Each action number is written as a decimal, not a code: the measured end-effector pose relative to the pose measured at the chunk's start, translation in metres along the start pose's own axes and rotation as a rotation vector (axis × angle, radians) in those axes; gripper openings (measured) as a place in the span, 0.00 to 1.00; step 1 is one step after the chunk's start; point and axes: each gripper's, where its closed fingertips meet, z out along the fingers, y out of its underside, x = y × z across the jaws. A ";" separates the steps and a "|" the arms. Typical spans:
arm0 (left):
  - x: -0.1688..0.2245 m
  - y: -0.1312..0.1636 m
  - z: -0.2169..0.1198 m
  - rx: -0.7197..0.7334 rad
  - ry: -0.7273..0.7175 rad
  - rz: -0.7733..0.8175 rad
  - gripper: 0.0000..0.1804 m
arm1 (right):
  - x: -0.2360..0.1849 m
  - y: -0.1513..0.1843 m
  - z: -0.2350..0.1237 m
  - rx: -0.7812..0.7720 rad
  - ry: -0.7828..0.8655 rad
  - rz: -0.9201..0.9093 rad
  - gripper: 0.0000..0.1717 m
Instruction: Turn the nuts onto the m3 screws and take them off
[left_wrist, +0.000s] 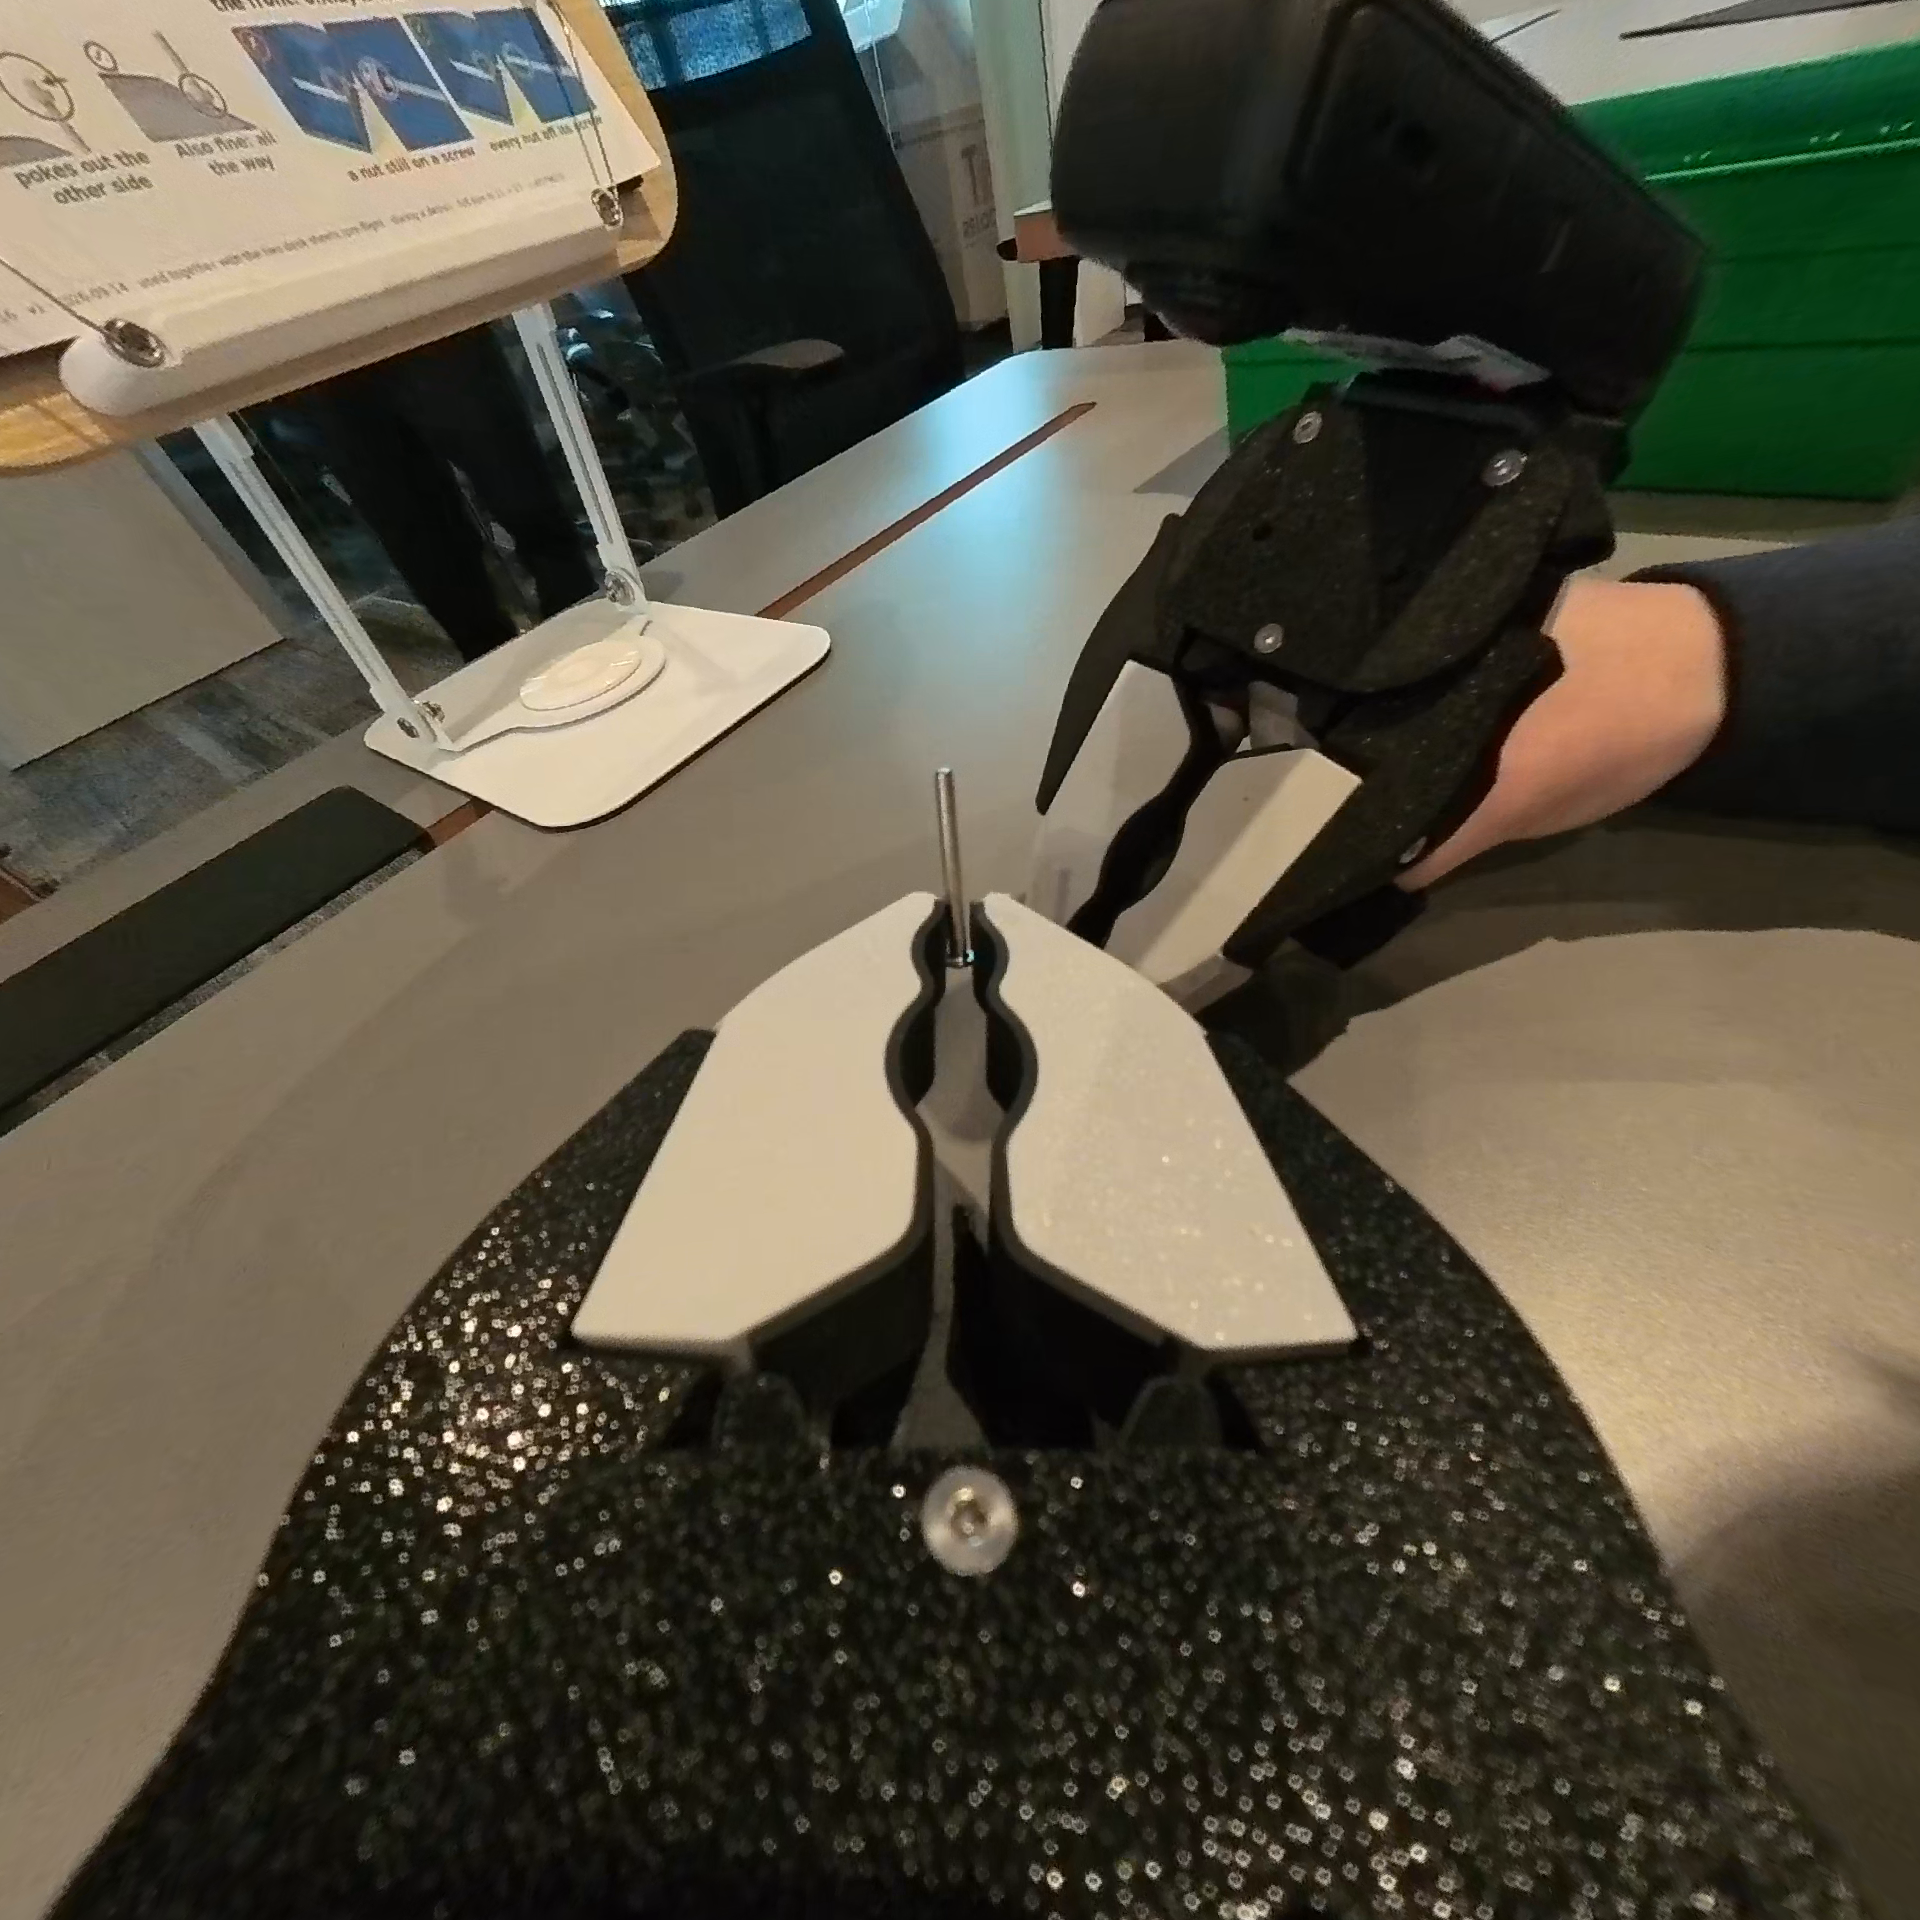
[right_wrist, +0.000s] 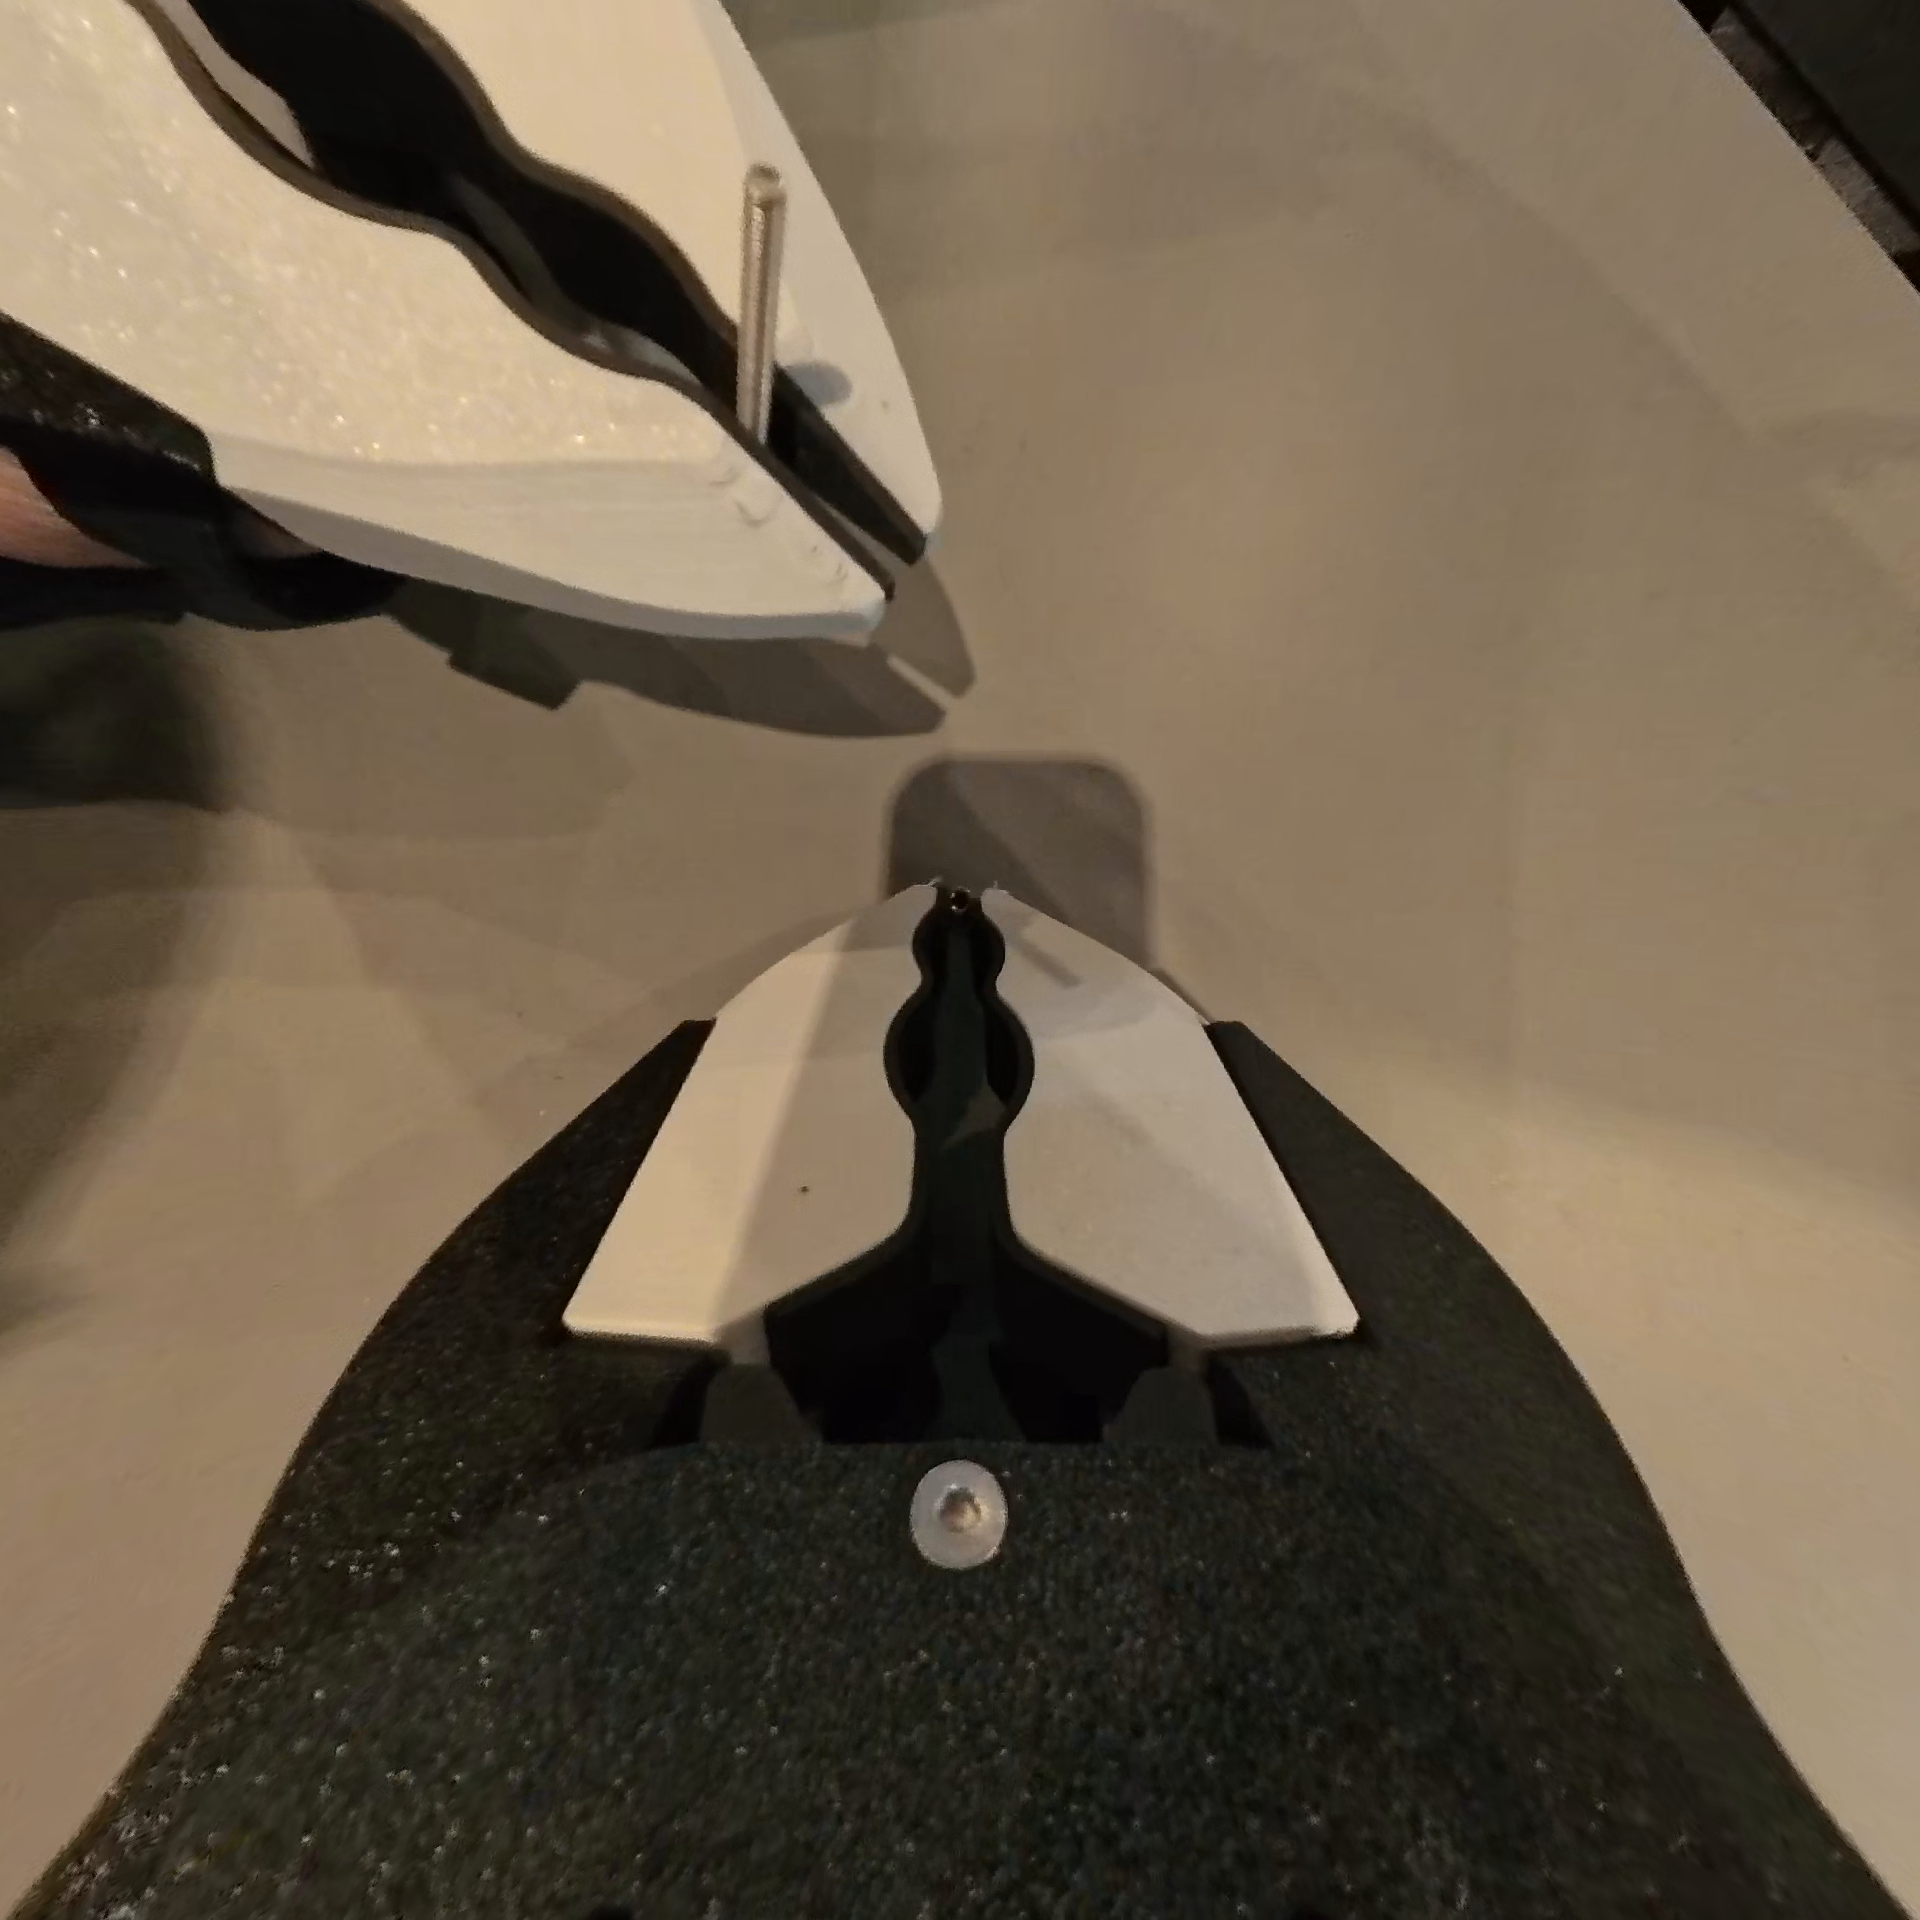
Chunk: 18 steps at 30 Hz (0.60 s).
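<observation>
The left tool (left_wrist: 957, 928) pinches a thin silver metal screw (left_wrist: 949, 854) upright at its tips above the grey bench (left_wrist: 623, 1039), while just beside that screw the right tool (right_wrist: 958, 896), tips nearly together, grips a small dark nut (right_wrist: 957, 904).

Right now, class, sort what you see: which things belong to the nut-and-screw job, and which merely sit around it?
Belongs to the job:
screw, upright in the left hand-held gripper
nut at the right hand-held gripper tips

Just lying about:
white document stand
green bin
dark mat
</observation>
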 end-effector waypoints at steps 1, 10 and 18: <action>0.000 0.000 0.000 0.000 0.000 0.000 0.02 | 0.000 0.000 0.000 0.000 0.002 0.001 0.02; 0.000 0.000 0.000 0.002 -0.001 -0.002 0.02 | 0.008 -0.011 -0.010 0.109 0.037 -0.006 0.00; -0.015 0.001 -0.006 0.003 -0.086 -0.055 0.02 | -0.023 -0.012 -0.008 0.102 -0.162 -0.091 0.09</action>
